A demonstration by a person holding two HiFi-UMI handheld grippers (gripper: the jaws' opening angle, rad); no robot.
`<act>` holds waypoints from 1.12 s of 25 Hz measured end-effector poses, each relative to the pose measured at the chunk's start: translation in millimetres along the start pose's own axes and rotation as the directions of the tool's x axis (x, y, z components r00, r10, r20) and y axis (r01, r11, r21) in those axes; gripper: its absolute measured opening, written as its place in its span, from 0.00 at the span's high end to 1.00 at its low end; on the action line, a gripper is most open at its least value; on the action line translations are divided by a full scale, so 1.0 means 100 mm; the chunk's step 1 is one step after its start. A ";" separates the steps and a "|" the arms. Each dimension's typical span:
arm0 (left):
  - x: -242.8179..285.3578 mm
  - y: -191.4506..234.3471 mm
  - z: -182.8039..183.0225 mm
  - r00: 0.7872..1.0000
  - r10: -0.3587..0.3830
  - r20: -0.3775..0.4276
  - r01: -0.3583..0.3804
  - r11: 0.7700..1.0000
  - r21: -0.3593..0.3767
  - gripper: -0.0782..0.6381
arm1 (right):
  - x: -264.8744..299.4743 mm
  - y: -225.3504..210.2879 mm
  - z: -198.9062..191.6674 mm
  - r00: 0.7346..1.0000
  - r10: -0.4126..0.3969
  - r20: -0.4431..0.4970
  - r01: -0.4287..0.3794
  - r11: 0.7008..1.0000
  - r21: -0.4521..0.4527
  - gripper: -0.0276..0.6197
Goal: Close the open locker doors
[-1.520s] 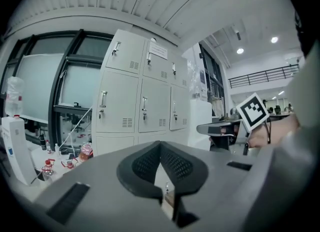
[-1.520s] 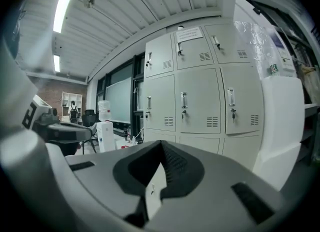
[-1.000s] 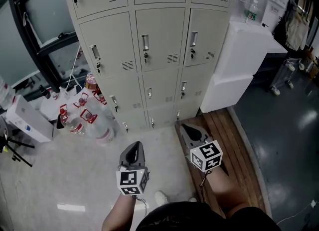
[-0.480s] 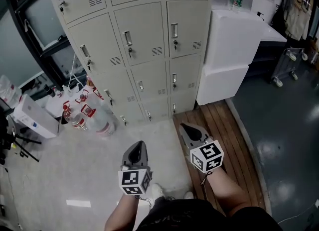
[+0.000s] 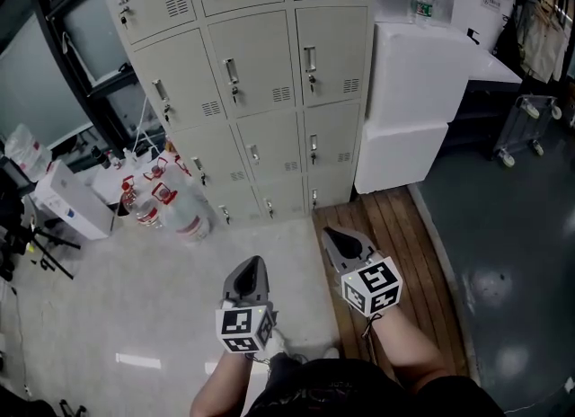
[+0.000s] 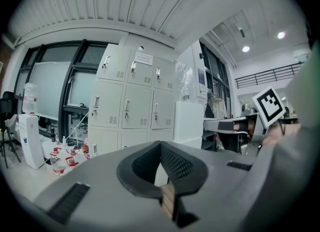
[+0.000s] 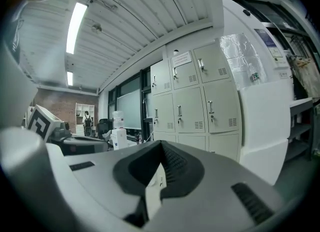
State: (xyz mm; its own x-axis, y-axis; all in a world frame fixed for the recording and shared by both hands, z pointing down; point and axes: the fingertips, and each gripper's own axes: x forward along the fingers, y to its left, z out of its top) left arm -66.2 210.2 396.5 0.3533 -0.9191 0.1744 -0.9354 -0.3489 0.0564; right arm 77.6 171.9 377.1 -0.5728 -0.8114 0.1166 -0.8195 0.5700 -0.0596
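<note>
Lockers [image 5: 260,92] stand ahead, well apart from both grippers, every visible door flush shut. Left gripper [image 5: 251,273] and right gripper [image 5: 347,244] are clenched, empty. Either the closing is done, or an open door lies beyond view.

Pale floor [image 5: 135,289] in front of the lockers [image 5: 260,74] is open: straight run to the middle and right columns. The base of the left column is crowded by a cluster of water jugs [image 5: 171,213]. A white case [image 5: 72,208] and tripod legs [image 5: 36,249] stand further left. Stacked white boxes [image 5: 409,110] sit right beside the lockers' right side and wall that flank. Wooden decking [image 5: 395,235] in front of them is bare.
</note>
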 end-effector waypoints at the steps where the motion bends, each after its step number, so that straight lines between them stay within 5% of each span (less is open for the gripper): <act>1: -0.02 -0.04 -0.01 1.000 0.003 0.007 -0.003 1.000 0.004 0.88 | -0.04 0.00 -0.02 1.000 0.004 -0.002 -0.004 1.000 0.000 0.96; 28: -0.17 -0.28 -0.02 1.000 0.013 0.021 -0.013 1.000 0.007 0.89 | -0.37 0.02 -0.10 1.000 0.016 -0.009 -0.016 1.000 -0.011 0.96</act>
State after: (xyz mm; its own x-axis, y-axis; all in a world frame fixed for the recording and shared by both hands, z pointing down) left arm -45.6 236.0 393.9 0.3415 -0.9272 0.1540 -0.9398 -0.3384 0.0473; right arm 97.2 204.5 382.4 -0.5858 -0.8008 0.1246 -0.8098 0.5846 -0.0504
